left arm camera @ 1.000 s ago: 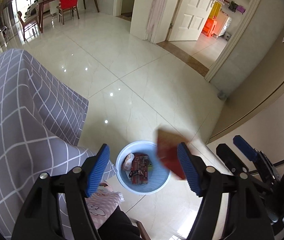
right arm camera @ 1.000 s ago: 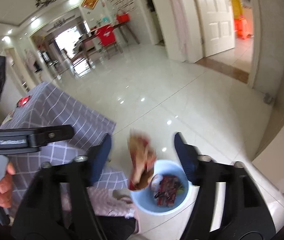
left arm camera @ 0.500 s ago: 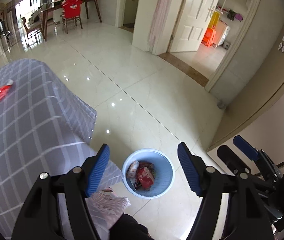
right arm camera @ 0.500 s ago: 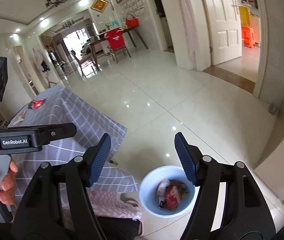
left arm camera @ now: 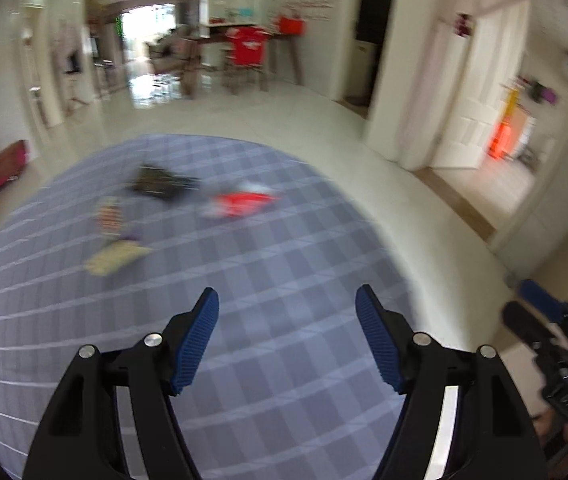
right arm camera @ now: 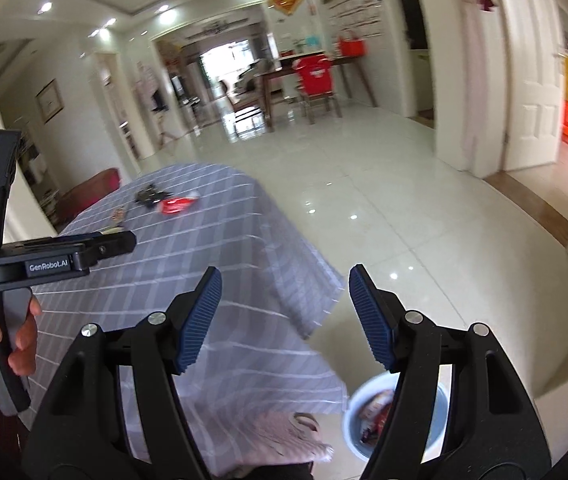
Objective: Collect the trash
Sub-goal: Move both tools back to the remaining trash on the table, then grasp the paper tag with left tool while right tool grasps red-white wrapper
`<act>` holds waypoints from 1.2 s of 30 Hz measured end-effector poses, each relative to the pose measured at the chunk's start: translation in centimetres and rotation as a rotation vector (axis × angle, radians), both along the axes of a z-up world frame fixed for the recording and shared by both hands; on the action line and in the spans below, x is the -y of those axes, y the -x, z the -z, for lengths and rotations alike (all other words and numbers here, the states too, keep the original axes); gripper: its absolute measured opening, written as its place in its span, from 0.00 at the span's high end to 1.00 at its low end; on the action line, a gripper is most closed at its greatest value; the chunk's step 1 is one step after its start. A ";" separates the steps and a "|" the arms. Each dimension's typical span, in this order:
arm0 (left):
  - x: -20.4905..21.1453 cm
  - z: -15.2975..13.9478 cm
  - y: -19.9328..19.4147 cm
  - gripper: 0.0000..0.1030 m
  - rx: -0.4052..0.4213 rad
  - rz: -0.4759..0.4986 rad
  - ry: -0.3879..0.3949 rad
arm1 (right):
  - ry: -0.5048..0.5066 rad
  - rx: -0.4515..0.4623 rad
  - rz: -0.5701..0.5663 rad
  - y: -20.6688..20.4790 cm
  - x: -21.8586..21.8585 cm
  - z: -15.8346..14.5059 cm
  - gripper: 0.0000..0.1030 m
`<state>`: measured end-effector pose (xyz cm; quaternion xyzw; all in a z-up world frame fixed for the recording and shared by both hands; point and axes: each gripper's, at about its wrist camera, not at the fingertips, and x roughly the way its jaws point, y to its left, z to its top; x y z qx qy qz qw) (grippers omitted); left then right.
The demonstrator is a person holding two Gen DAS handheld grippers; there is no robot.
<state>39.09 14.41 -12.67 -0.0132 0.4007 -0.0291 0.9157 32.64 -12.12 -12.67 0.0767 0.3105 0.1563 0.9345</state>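
Now your left gripper [left arm camera: 286,300] and right gripper [right arm camera: 284,280] both hang spread and empty over the near, bare checked surface [left arm camera: 284,360], the bin [right arm camera: 396,420] low beside your right, while the red wrapper [left arm camera: 240,204], lying crosswise, waits ahead-left near the surface's far edge, closer to your left.

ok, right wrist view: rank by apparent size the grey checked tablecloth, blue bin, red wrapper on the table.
1. Grey checked tablecloth, largest by far.
2. Blue bin, partly hidden behind the right gripper and close to the camera, so it looks bigger.
3. Red wrapper, smallest, at the table's far end.
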 end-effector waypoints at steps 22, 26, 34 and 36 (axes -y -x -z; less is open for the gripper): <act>-11.7 4.4 -7.9 0.83 -0.090 0.021 -0.009 | 0.203 -0.072 -0.227 -12.4 -16.5 1.1 0.30; -11.8 4.2 -8.0 0.84 -0.071 0.022 0.016 | 0.256 -0.077 -0.267 -14.3 -18.7 1.4 0.30; -12.7 2.9 -7.0 0.84 -0.026 -0.009 0.065 | 0.369 -0.094 -0.372 -16.8 -21.9 2.5 0.30; -12.5 2.8 -6.8 0.84 -0.024 -0.008 0.063 | 0.387 -0.129 -0.383 -17.2 -22.0 3.3 0.48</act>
